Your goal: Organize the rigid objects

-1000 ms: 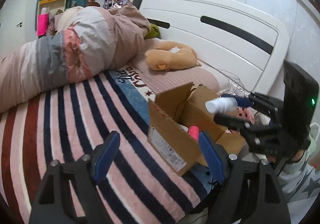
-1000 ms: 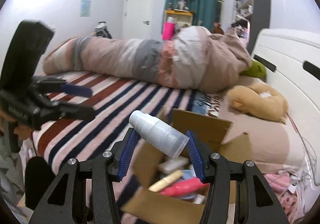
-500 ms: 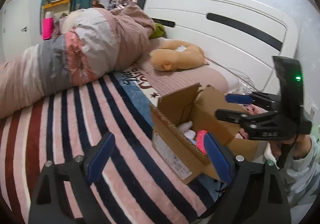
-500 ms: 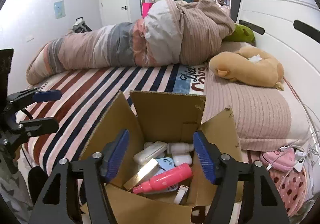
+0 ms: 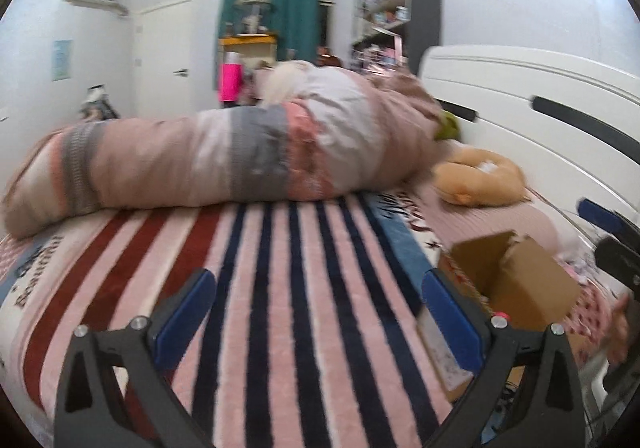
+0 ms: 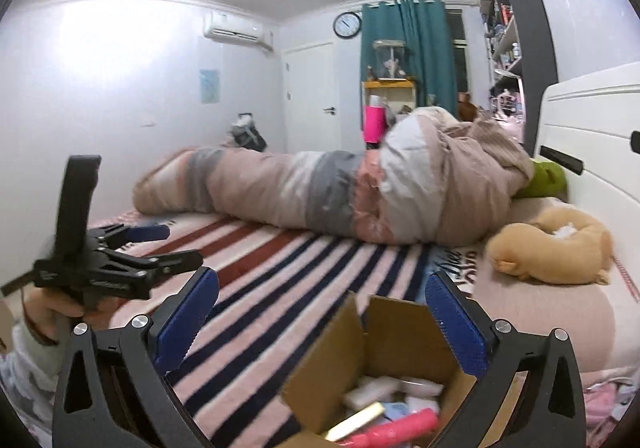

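Left tool (image 5: 318, 312) hangs spread wide with nothing between its blue pads, low over the striped blanket (image 5: 280, 288) on the bed; seen from the right wrist it sits at the far left (image 6: 160, 246), gripped in a hand (image 6: 56, 312) and equally agape. Behind it, a rolled duvet (image 6: 340, 195) in pink, grey and white lies across the bed from side to side (it blocks most of the far wall, where a pink bottle (image 6: 373, 123) and a teal curtain (image 6: 408, 47) rise above it). Right tool (image 6: 320, 322) is also released and empty, poised directly above the open cardboard box (image 6: 384, 344), whose raised flaps stand between its pads. Inside the box lie the rigid objects: white containers (image 6: 380, 394), a gold tube (image 6: 354, 422) and a pink bottle-shaped item (image 6: 396, 428), partly hidden by the near flap. Further right, a tan plush cushion (image 6: 552, 248) rests on the pink sheet beside the white headboard (image 6: 592, 135), with a green toy (image 6: 548, 177) tucked at the duvet's end. From the left wrist the box (image 5: 508, 280) sits at the bed's right edge, blurred.
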`<state>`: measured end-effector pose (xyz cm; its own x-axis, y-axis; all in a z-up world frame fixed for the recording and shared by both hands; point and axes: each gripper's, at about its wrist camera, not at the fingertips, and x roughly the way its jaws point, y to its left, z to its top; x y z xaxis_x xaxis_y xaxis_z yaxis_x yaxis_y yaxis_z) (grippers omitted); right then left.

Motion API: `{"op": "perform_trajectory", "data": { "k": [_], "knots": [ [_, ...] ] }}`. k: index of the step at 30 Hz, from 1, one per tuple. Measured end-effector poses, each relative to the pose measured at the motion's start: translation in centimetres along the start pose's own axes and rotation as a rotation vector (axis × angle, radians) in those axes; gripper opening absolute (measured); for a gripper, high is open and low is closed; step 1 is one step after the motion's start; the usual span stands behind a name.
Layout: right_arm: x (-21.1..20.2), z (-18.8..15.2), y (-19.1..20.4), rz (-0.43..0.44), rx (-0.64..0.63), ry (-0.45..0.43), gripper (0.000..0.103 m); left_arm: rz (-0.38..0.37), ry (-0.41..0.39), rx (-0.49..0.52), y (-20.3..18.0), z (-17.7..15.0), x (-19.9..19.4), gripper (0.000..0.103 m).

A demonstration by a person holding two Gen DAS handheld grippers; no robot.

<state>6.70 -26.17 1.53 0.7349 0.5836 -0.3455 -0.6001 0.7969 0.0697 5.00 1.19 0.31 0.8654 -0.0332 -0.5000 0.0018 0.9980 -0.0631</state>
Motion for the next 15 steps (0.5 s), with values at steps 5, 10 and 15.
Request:
{"op": "perform_trajectory", "data": {
  "k": [5,10,15],
  "knots": [
    [0.6,-0.5,0.5,0.030,0.002,0.020,0.103,0.064,-0.021,-0.020,1.1,-0.2,-0.6,0.102],
    [0.6,-0.8,0.8,0.036,0.005,0.020,0.103,0.085,-0.033,-0.021,1.2,-0.2,-0.6,0.102],
    [0.6,-0.9,0.9,0.036,0.004,0.017,0.103,0.094,-0.035,-0.014,1.1,-0.3,-0.7,0.102]
  ]
}}
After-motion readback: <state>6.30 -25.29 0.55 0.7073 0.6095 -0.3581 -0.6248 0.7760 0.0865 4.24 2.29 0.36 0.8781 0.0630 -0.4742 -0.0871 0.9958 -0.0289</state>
